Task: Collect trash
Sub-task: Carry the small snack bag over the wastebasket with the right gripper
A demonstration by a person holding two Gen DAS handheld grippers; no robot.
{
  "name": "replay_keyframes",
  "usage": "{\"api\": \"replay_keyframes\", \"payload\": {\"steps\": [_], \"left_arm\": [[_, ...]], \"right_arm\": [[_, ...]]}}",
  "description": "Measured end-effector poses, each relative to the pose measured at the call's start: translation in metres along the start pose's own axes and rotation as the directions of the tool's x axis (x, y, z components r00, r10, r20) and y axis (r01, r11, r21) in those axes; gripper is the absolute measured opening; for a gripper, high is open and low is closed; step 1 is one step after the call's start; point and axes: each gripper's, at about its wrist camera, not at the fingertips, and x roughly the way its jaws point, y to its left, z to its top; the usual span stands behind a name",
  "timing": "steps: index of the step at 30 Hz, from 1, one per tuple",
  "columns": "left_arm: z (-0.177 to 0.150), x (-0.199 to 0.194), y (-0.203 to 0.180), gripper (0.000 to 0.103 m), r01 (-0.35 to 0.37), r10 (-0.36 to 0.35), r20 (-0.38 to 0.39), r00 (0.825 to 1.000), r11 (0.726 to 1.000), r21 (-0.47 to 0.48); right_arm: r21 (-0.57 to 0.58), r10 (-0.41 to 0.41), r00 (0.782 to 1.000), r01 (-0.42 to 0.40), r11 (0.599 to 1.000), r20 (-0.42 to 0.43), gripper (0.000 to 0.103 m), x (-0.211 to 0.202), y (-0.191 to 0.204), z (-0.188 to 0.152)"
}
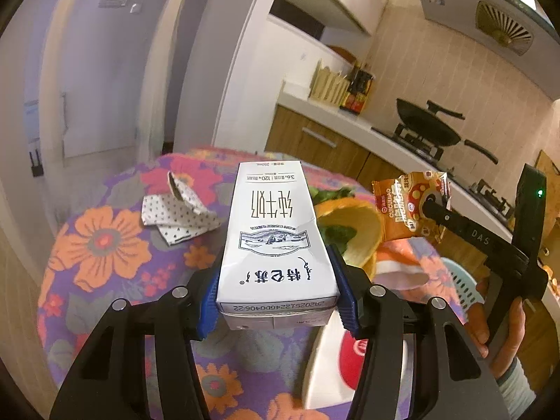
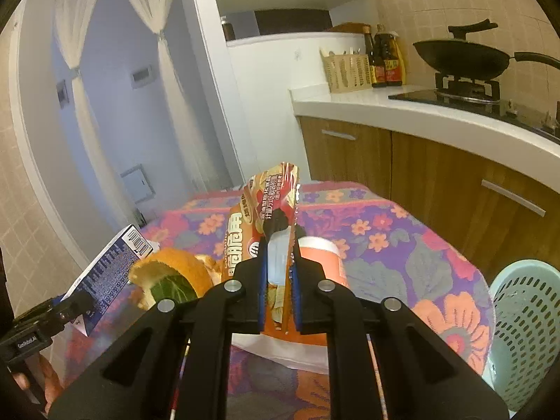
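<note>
Trash is in both your grippers, lifted clear of the table (image 1: 105, 245). Your left gripper (image 1: 276, 301) is clamped on a white milk carton (image 1: 273, 231), its blue pads pressing the carton's two sides near the bottom end, with the carton lying lengthwise away from you above the flowered cloth. Your right gripper (image 2: 278, 287) has its jaws together on an orange snack wrapper (image 2: 266, 210), which stands up crumpled between the pads; from the left wrist view you see that same wrapper (image 1: 409, 206) pinched at the tip of the right gripper (image 1: 428, 206), to the right of the carton, with your hand (image 1: 504, 329) on the handle below.

Crumpled dotted paper (image 1: 178, 210) lies on the table toward its far left edge. Orange peel with a green leaf (image 1: 350, 224) sits near the table's middle, just right of the carton. An orange cup (image 2: 325, 259) shows behind the right gripper's fingers. A pale green basket (image 2: 525, 332) stands off the table's right edge. A wok (image 2: 462, 57) rests on the stove at the counter beyond.
</note>
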Motion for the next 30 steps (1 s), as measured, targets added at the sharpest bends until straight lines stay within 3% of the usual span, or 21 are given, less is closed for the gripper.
{"api": "replay_keyframes", "payload": {"steps": [11,17,23,30], "left_arm": [[0.013,-0.022,-0.034,0.052,0.048,-0.05,0.055,0.997,0.998,0.051],[0.013,-0.028,-0.063,0.052,0.143,-0.147,0.059,0.987,0.987,0.068],[0.0,-0.014,-0.122,0.052,0.236,-0.238,-0.006,0.971,0.961,0.142],[-0.012,0.008,-0.209,0.052,0.326,-0.308,-0.107,0.945,0.899,0.293]], "right_arm": [[0.016,0.0,0.996,-0.001,1.0,0.084,0.009,-0.049,-0.012,0.011],[0.03,-0.04,0.991,0.037,0.999,0.125,0.009,-0.081,-0.031,0.008],[0.049,-0.14,0.977,0.134,0.99,0.159,0.009,-0.119,-0.066,0.001],[0.138,-0.259,0.95,0.236,0.962,0.178,0.009,-0.162,-0.127,-0.011]]}}
